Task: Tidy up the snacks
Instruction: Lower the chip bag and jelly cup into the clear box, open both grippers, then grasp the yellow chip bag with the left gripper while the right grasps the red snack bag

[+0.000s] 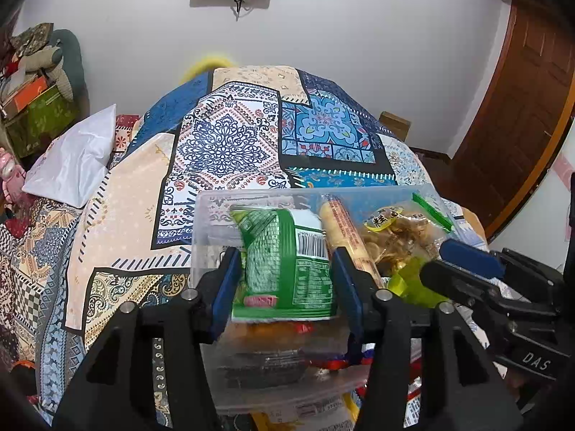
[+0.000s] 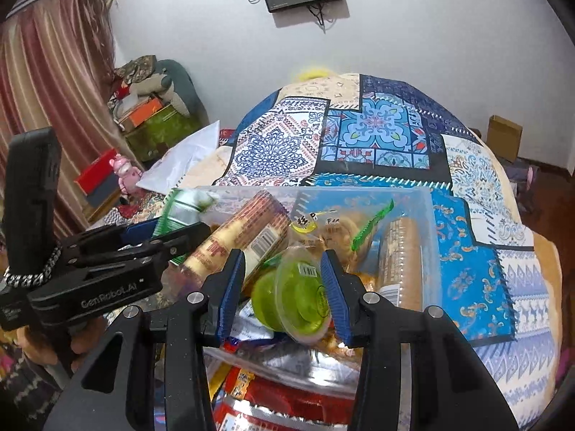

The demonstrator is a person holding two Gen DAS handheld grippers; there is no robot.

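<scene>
**Both grippers over the snack bin, a packet in one and a jelly cup in the other**

The clear bin (image 1: 201, 215) sits on a patchwork cloth (image 1: 222, 143) that covers the worktop, and it is crowded with snacks.

The left gripper (image 1: 287, 280) has its jaws closed on a green packet (image 1: 287, 258), one blue pad (image 1: 224, 287) against each side. The packet stands roughly upright over the near left part of the bin, its barcode facing the camera. Just to its right a long roll of biscuits (image 1: 345, 230) leans tilted in the bin, and beyond that lies a clear bag (image 1: 399, 230) with a yellow label and a green seal strip.

The right gripper (image 2: 284, 287) holds a green jelly cup (image 2: 294, 301) between its jaws, tipped on its side with the rim toward the camera. The cup is above the near edge of the bin (image 2: 431, 222), over a heap of wrappers. From the right wrist view a second roll (image 2: 402, 262) stands at the bin's right wall, and red packets (image 2: 287, 402) lie in front of the bin, below the gripper.

The two grippers are close together, each showing at the edge of the other's view. A white bag (image 1: 75, 158) lies on the cloth to the left, well apart from the bin.
</scene>
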